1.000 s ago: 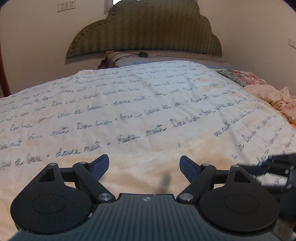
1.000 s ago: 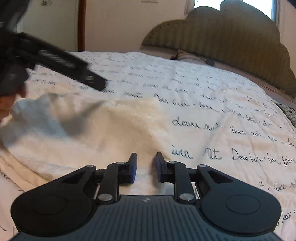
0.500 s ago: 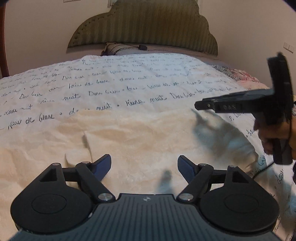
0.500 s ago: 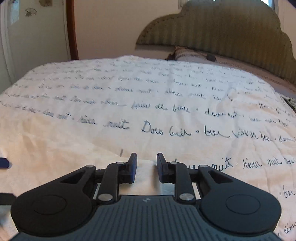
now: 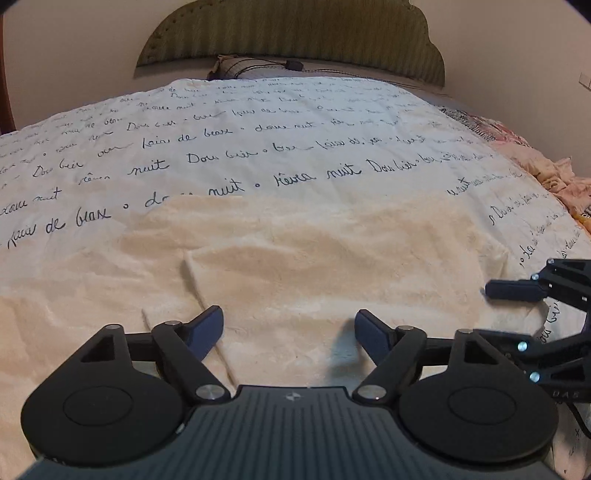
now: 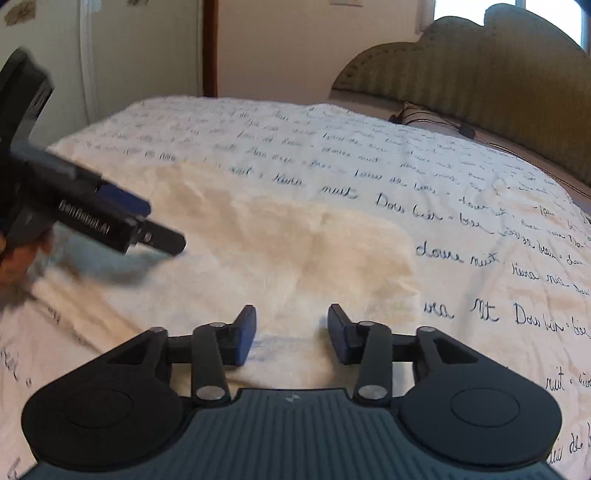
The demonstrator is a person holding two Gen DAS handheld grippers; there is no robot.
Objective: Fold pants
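While both wrist views look up the bed toward the headboard [image 5: 291, 33], the white bedspread [image 5: 258, 147] with dark handwritten script fills most of each frame. Headboard sits at 12 o'clock in the left view, at 2 o'clock in the right view. Pillow [image 5: 236, 68] lies at its base, with a dark cord across it. Crumpled pink bedding [image 5: 550, 173] lies at 3 o'clock in the left view, at the spread's edge.

Cream fleece pants [image 5: 314, 258] lie flat on the spread, centre to lower frame in both views, with a folded edge running from centre toward 7 o'clock in the left view. In the right view they spread from centre to 9 o'clock.

Left gripper [image 5: 289, 328]: jaws wide apart, nothing between them, blue pads low over the pants; contact cannot be told. From the right view it shows blurred at 9 o'clock, above the fabric.

Right gripper [image 6: 291, 332]: jaws parted to a moderate gap, narrower than the left's, empty, over the near edge of the pants. In the left view it sits at 4 o'clock by the pants' right edge.
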